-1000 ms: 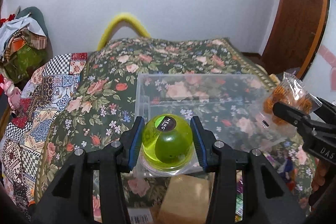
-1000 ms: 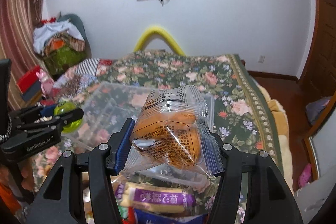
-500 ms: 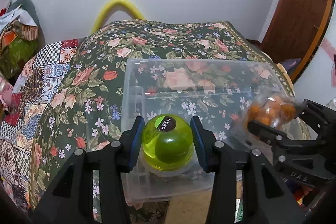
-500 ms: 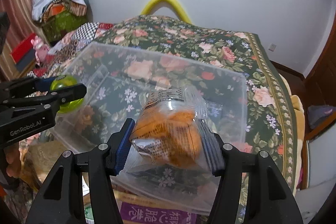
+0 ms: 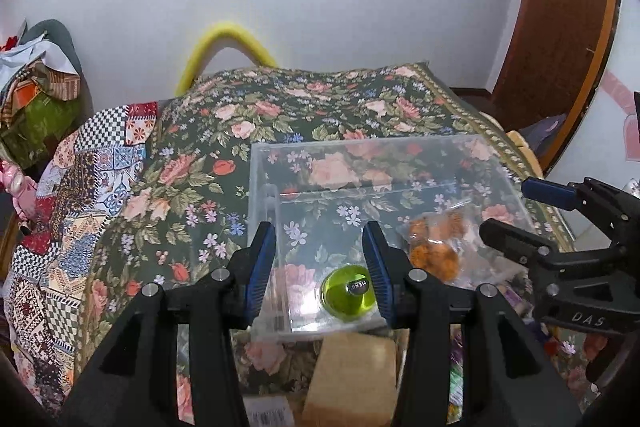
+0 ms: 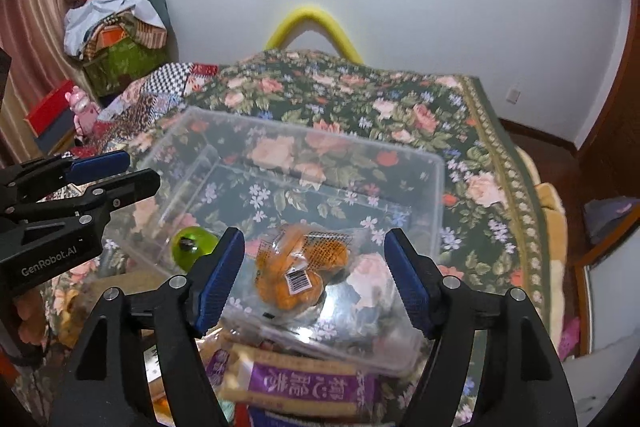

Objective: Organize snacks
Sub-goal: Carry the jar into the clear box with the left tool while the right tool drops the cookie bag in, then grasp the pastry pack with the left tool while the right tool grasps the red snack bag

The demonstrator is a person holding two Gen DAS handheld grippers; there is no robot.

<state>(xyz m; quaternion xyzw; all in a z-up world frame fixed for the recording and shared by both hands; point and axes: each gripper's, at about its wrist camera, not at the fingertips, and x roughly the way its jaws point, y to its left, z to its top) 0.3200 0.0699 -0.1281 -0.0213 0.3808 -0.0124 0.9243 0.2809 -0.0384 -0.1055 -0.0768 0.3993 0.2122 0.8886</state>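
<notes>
Both snacks just got dropped: green jelly cup (image 5: 347,291) and orange snack bag (image 6: 298,273) were clamped half a second ago, now they lie low-centre inside the clear bin (image 6: 434,183). Left gripper (image 5: 320,267) and right gripper (image 6: 314,275) hang released above them. Risk, I'd guess: that round cup rolls around, or a finger clips the bin's rim pulling out and shifts it on the soft floral bedspread (image 5: 320,107).
</notes>
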